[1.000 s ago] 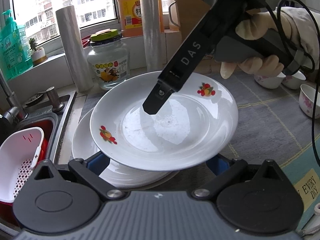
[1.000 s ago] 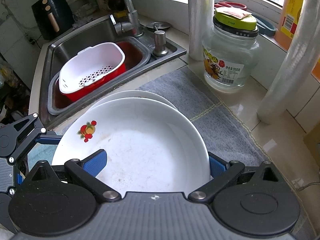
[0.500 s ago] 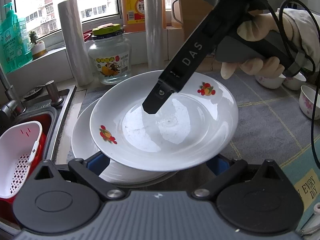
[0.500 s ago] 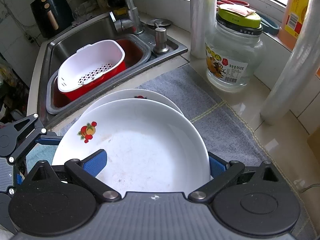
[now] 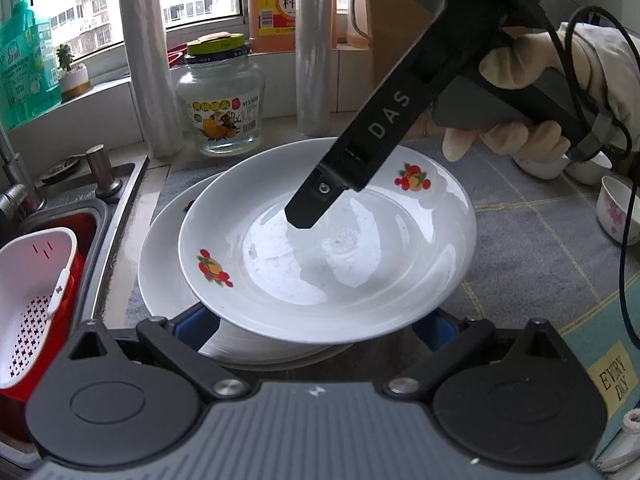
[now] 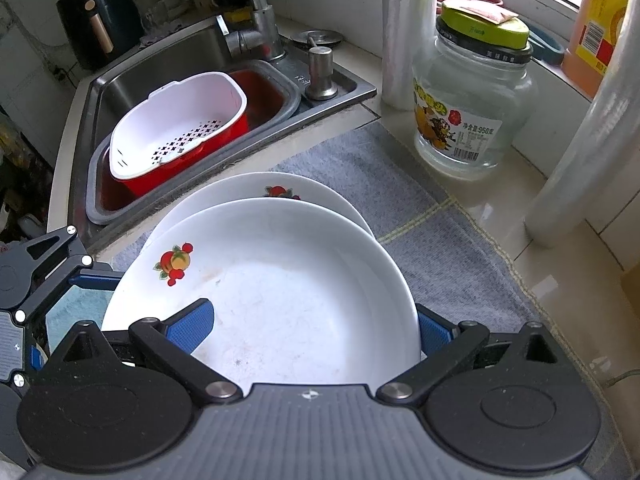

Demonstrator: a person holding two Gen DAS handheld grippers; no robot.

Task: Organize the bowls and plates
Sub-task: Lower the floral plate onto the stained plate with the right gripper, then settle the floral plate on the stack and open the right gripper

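Step in hand: stacking. Top plate (image 6: 280,280) sits off-centre above lower plate (image 6: 248,192) on the tabletop mat (image 6: 440,240). Right gripper (image 6: 312,328) jaws clamp its rim; left gripper (image 5: 316,322) jaws spread beneath. Next: centre, lower, release.

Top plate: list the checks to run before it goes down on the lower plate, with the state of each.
1. Right gripper grip on top plate: cannot tell. The jaws are spread, one over the plate's inside, one behind its rim.
2. Top plate centred over lower plate: not ok. It sits offset.
3. Left gripper out from under the plates: not ok. Its open jaws lie beneath the top plate's near edge.
4. Plates touching: cannot tell.
5. Jar clear of the plates: ok. It stands apart, behind them.
6. Bowls clear: ok. They sit well off to the side.
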